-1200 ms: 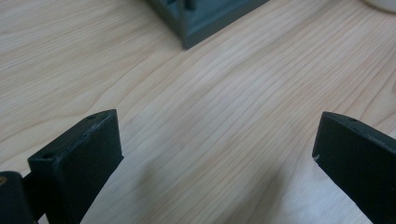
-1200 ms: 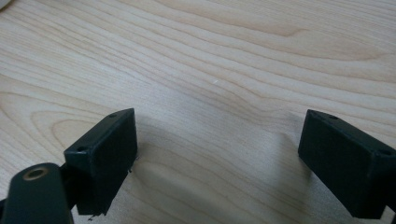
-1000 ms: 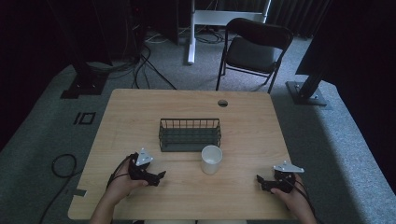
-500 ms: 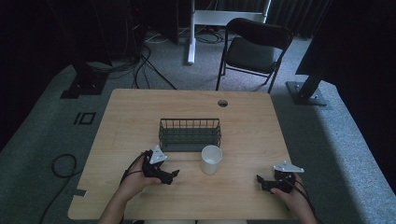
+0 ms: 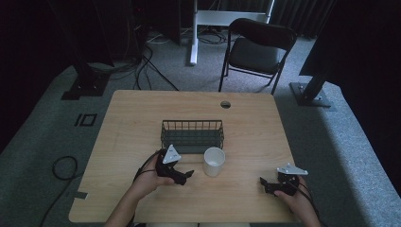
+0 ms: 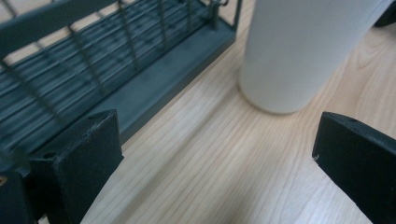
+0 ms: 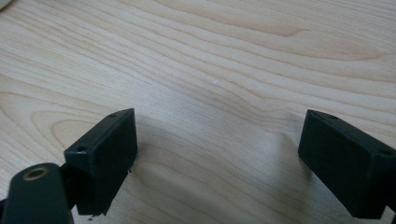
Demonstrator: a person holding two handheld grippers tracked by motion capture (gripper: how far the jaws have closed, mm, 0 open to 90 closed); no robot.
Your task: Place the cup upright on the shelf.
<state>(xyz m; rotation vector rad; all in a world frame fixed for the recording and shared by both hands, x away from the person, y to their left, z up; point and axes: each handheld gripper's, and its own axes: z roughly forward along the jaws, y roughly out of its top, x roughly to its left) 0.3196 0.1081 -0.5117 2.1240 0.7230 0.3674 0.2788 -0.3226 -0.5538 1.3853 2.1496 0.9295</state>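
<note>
The left gripper (image 5: 185, 175) is held wide open just beside the white cup (image 5: 214, 161), apparently untouched, before the wire basket (image 5: 192, 135). The right gripper (image 5: 265, 182) is spread, empty.

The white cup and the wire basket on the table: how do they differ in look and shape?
The white cup is round, solid-walled and pale; the wire basket is rectangular, dark and made of open bars. The cup stands taller than wide; the basket is long and low. Both sit upright on the wooden table, close together.
</note>
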